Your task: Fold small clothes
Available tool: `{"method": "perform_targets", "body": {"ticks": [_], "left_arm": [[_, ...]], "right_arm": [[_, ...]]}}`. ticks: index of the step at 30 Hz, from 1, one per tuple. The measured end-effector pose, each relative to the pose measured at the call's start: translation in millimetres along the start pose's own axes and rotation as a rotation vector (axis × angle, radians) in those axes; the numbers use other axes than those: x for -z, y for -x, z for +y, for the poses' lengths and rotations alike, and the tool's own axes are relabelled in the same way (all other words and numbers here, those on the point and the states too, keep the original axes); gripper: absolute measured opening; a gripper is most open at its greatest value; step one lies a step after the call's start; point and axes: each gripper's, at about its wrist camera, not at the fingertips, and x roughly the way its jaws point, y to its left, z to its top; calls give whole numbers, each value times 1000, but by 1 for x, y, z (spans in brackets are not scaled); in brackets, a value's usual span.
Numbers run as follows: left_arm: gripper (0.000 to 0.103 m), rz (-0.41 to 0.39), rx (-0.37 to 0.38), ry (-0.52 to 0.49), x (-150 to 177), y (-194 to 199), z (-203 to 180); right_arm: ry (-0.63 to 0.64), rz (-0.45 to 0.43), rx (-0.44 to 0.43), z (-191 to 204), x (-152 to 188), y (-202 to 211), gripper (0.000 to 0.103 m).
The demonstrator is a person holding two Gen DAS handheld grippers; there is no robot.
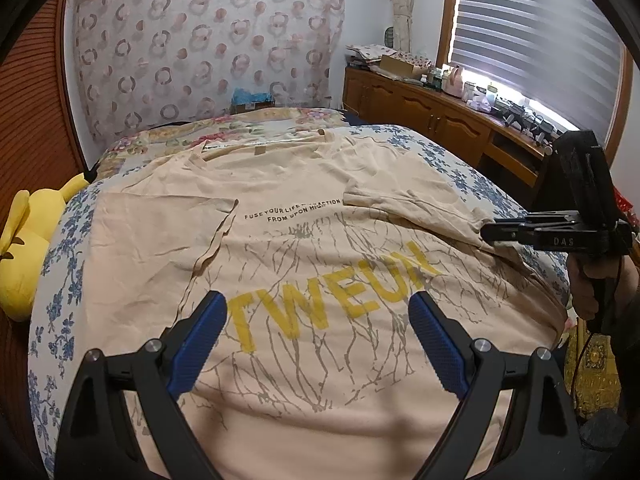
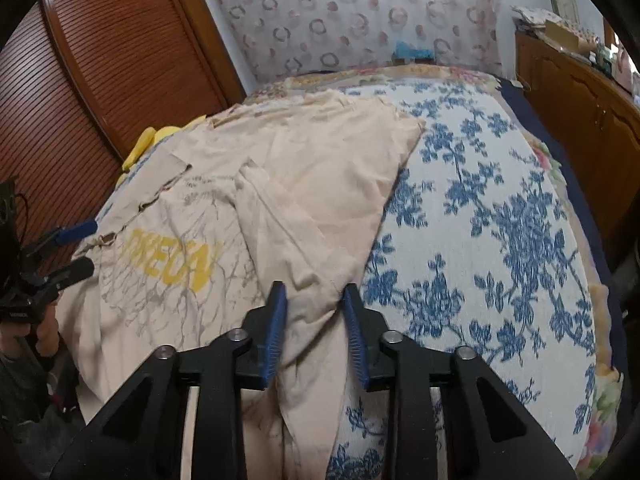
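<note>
- A beige T-shirt (image 1: 320,248) with yellow lettering is spread print-up across a bed (image 2: 500,208) covered in a blue-flowered sheet; it is laid flat, presumably so that straight fold lines can be made.
- Both sleeves are seen turned inward onto the chest, which suggests that the side folds are already begun.
- The left gripper (image 1: 316,320) is held above the lower part of the print with its blue pads wide apart; nothing is caught between them, and it seems to be kept ready over the cloth rather than put to use.
- The right gripper (image 2: 314,324) is brought down at the shirt's right edge, where a bunched ridge of fabric runs between its two pads.
- From the right wrist view the pads stand part-way together with the cloth filling the gap; whether they truly press on it cannot be told for certain.
- In the left wrist view the same gripper is seen from the side at the shirt's edge, and its jaws look nearly together there.
- The edge is probably taken so that the right side can be carried over toward the middle.
- A yellow plush toy (image 1: 24,248) lies at the bed's left edge, well clear of the shirt.
</note>
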Motion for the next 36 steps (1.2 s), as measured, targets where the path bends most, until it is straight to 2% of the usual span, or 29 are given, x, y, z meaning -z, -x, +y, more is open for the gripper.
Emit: {"method": "perform_targets", "body": {"ticks": [2,4,15,20,25,28,32,36], "left_arm": [[93,-1,0,2,1,0,0],[93,-1,1,3,1,1,1],[93,-15,-10,21,2,6,5],[93,-14,-12,23,2,5,6],[93,-13,-14,25,2,5,7],[93,-12,-16,26,2,5,7],[93,-17,-21,32,4,6,10],[93,-25,-23,50,4,7,14]], "right_arm": [[13,-27,-25,3,-2,4,11],[26,-42,-46,8,-4,8,8],[149,-23,-122,52,9,12,5],[193,15,-101,62,20,6,9],[215,16,-130,69,25,7,24],[221,-5,-144,72,21,11,25],[185,-22,-88,64,7,8,25],[155,-30,-69,59,-17,-8,25]]}}
